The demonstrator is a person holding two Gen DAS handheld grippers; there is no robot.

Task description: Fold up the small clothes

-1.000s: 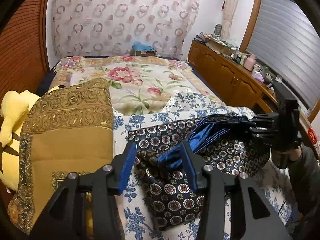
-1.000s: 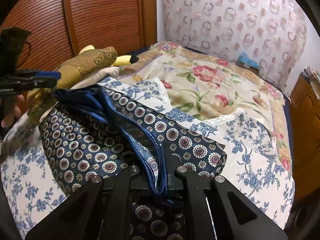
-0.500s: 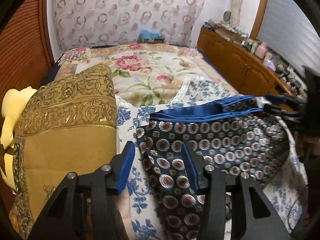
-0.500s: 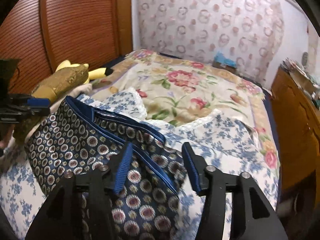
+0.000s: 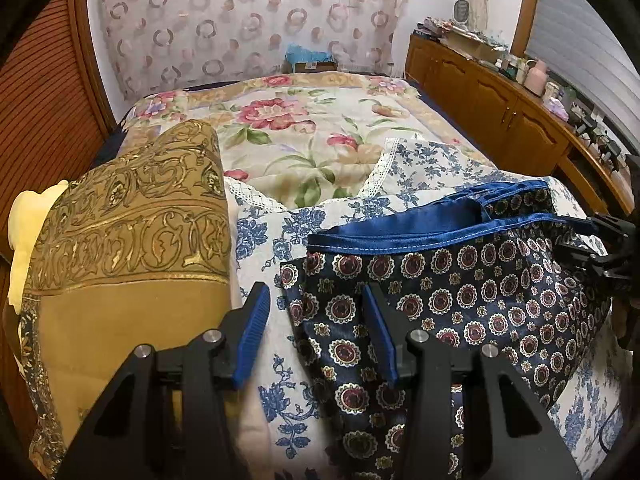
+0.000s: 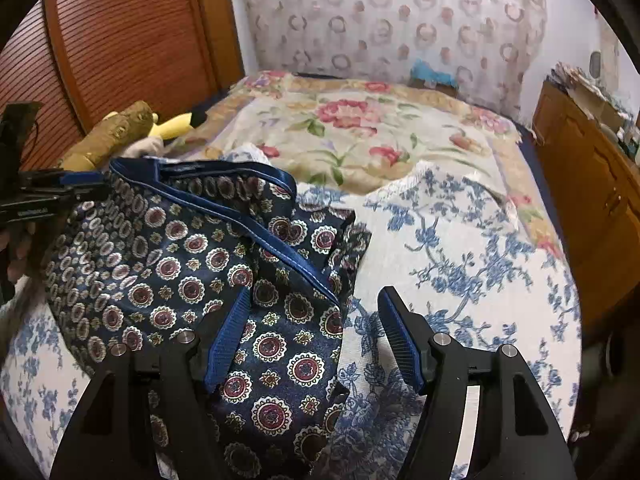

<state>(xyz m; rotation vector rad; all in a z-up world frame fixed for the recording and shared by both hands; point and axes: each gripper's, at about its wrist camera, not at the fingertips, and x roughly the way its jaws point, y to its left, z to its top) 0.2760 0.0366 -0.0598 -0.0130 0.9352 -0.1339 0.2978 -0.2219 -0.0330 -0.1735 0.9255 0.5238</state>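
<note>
Navy shorts with medallion print and a blue waistband (image 5: 460, 292) lie spread on a blue-flowered white cloth (image 5: 280, 224) on the bed; they also show in the right wrist view (image 6: 192, 280). My left gripper (image 5: 316, 308) is open and empty, at the shorts' left edge. My right gripper (image 6: 316, 316) is open and empty, over the shorts' right edge. Each gripper shows in the other's view, the right one at the far right (image 5: 608, 248), the left one at the far left (image 6: 48, 192).
A gold patterned cushion (image 5: 120, 232) and a yellow plush toy (image 5: 28, 232) lie to the left. A floral quilt (image 5: 312, 128) covers the far bed. A wooden cabinet (image 5: 520, 108) with clutter runs along the right. A slatted wooden door (image 6: 120, 40) is at left.
The right gripper opened and let go of the shorts' waistband. The bunched shorts dropped and now lie spread flat. Both grippers drew back slightly to the shorts' edges.
</note>
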